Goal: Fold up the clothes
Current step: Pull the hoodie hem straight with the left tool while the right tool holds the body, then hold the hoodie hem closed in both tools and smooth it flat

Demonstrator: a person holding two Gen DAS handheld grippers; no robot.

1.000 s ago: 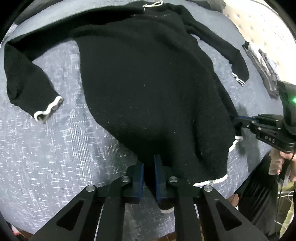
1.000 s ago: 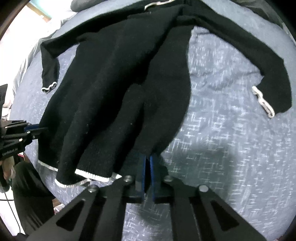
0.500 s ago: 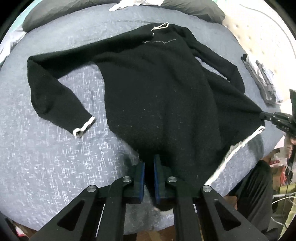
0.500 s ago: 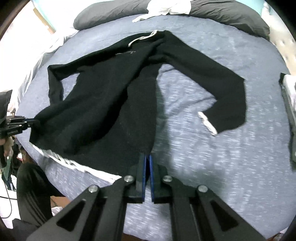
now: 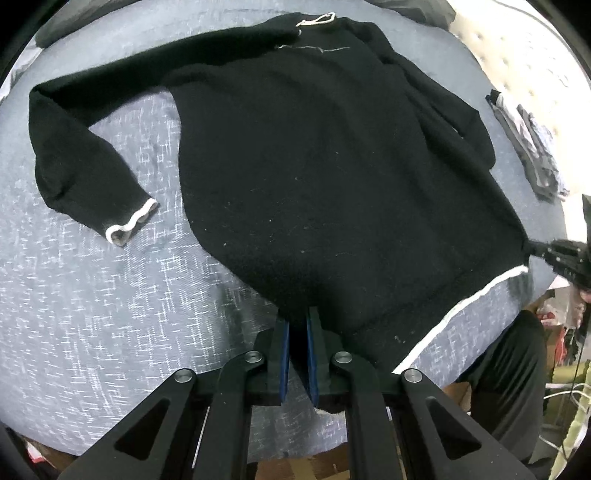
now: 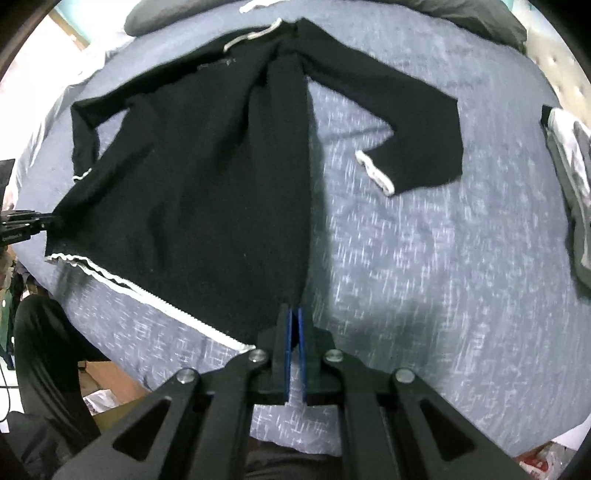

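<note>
A black sweater (image 5: 314, 166) with white trim at hem, cuffs and collar lies spread on a blue-grey bedspread (image 5: 92, 295), collar at the far end. My left gripper (image 5: 297, 323) is shut on one bottom corner of its hem. At the right edge of that view, my right gripper (image 5: 535, 253) pinches the other hem corner. In the right wrist view the sweater (image 6: 207, 184) stretches from my right gripper (image 6: 294, 312), shut on the hem corner, across to the left gripper (image 6: 46, 223) at the left edge. The white hem edge (image 6: 147, 295) is pulled taut between them.
A folded grey and white garment (image 5: 532, 147) lies near the bed's right side, also seen as a folded pile (image 6: 569, 184). A dark pillow (image 6: 461, 14) sits at the head. A person's dark trouser leg (image 5: 509, 369) stands at the bed's near edge by clutter on the floor.
The hem, bunched and sagging a second ago, is now stretched wide between the grippers. The right gripper has drawn away from the left, and the sweater body lies flatter.
</note>
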